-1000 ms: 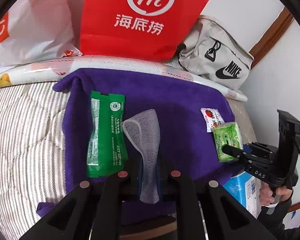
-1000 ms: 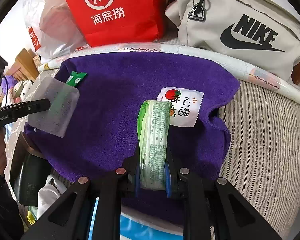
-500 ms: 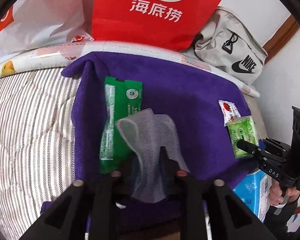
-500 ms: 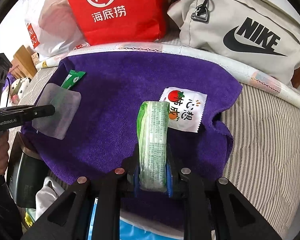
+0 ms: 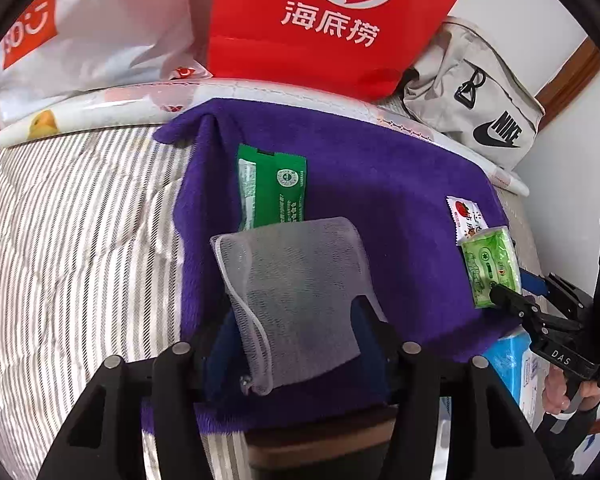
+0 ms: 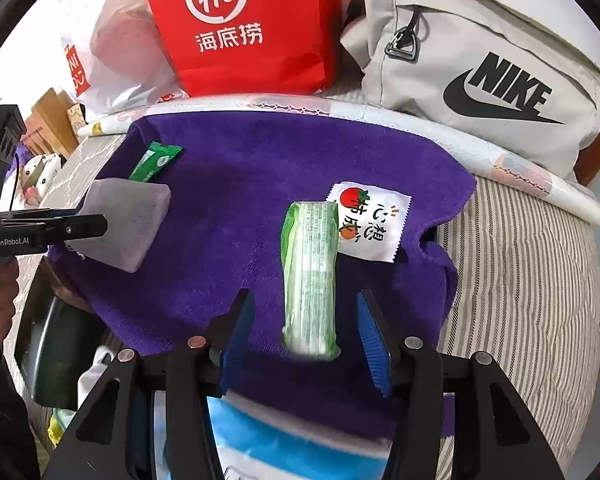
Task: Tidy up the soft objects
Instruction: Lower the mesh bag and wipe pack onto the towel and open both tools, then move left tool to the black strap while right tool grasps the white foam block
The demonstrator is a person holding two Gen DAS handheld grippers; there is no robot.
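Both jaws have just been opening & now stand spread. Left gripper (image 5: 296, 344): mesh pouch (image 5: 296, 292) lies loose between the pads, near edge of the purple towel (image 6: 240, 184). Right gripper (image 6: 306, 336): pale green tissue pack (image 6: 310, 276) between the pads, untouched, at towel centre. Beyond it, touching: white tomato sachet (image 6: 374, 222). Dark green packet (image 5: 272, 192) at towel's far left. All four laid out, so task looks nearly done. Behind towel: red "Hi" bag (image 6: 240, 24), grey NIKE bag (image 6: 480, 60).
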